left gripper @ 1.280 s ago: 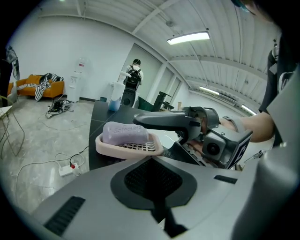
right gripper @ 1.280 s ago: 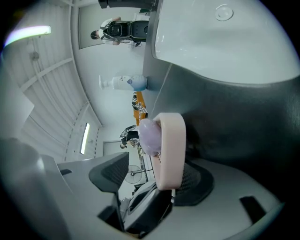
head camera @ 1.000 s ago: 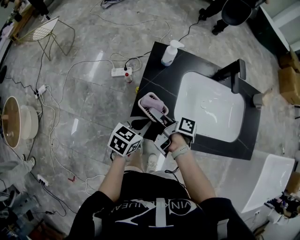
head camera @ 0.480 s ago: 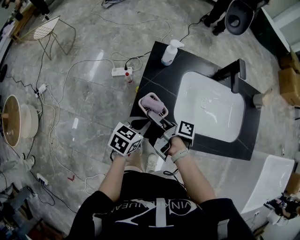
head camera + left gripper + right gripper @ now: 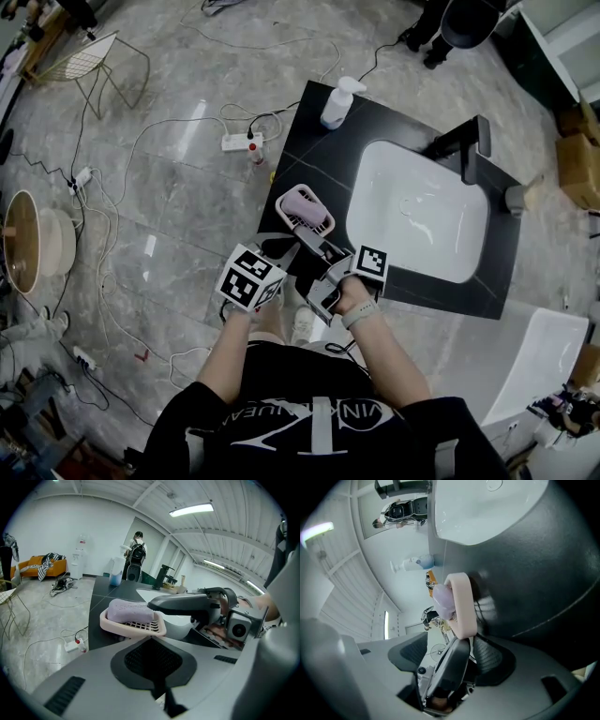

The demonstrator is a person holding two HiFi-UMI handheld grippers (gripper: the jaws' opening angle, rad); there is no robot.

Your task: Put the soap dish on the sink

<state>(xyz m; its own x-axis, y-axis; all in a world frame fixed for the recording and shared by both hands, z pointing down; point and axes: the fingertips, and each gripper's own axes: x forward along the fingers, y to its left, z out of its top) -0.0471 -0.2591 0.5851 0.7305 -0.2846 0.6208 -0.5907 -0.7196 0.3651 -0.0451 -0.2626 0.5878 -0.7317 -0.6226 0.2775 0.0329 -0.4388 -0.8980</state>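
A pink soap dish (image 5: 305, 208) carrying a purple soap bar (image 5: 300, 201) hangs nearly level over the front left corner of the black counter (image 5: 319, 159), left of the white sink basin (image 5: 422, 211). My right gripper (image 5: 312, 236) is shut on the dish's near end. In the left gripper view one of its fingers (image 5: 187, 603) lies over the rim of the dish (image 5: 133, 623). The right gripper view shows the dish (image 5: 461, 606) edge-on between my right gripper's (image 5: 457, 648) pads, its reflection close by on the counter. My left gripper (image 5: 286, 248) is shut and holds nothing, its tips (image 5: 151, 641) just below the dish's rim.
A pump bottle (image 5: 337, 103) stands at the counter's far left corner and a black faucet (image 5: 464, 145) behind the basin. On the floor to the left lie a power strip (image 5: 239, 142) and cables. A white tub (image 5: 534, 366) is at lower right.
The dish has tipped from a slant to nearly level. My right gripper has drawn back slightly toward the person. The left gripper has hardly moved.
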